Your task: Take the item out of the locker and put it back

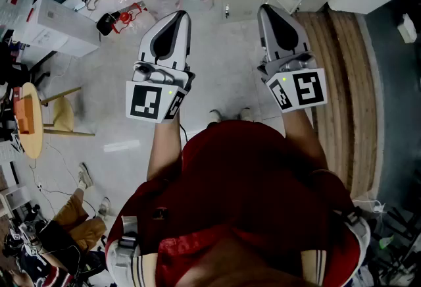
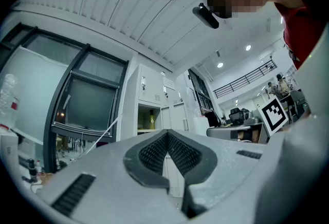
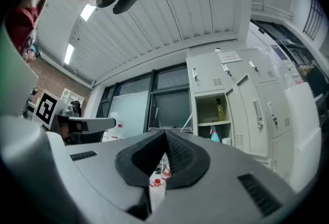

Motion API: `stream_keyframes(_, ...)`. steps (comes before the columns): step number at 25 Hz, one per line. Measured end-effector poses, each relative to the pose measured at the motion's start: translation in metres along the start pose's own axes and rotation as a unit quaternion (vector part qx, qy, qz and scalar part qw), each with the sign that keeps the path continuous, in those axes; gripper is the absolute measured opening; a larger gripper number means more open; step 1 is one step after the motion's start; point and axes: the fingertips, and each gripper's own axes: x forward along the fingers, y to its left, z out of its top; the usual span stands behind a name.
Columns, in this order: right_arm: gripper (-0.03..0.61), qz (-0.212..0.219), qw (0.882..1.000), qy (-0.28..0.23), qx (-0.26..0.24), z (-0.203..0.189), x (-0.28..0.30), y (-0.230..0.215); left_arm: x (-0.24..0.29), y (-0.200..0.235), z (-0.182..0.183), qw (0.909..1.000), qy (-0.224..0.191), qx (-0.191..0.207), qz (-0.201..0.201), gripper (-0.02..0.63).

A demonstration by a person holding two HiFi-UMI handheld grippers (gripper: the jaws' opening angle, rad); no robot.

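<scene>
Locker stood well ahead of the right claw, slightly right, one compartment open with its door swung out beside it. Red clutter lay on the floor ahead-left of the left claw. Yellow bottle, likely the item, stood upright on the shelf. Both claws were pressed together, empty. Risks: reaching in without opening would topple the bottle, and the door edge could snag a claw.
</scene>
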Motion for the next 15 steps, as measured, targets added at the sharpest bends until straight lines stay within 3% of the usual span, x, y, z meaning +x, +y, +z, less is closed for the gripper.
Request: stream_keyframes(15, -0.003, -0.027, 1.000, 0.001, 0.011, -0.006, 0.011, 0.029, -0.025, 0.029, -0.005, 0.9999, 0.000, -0.009, -0.012, 0.006)
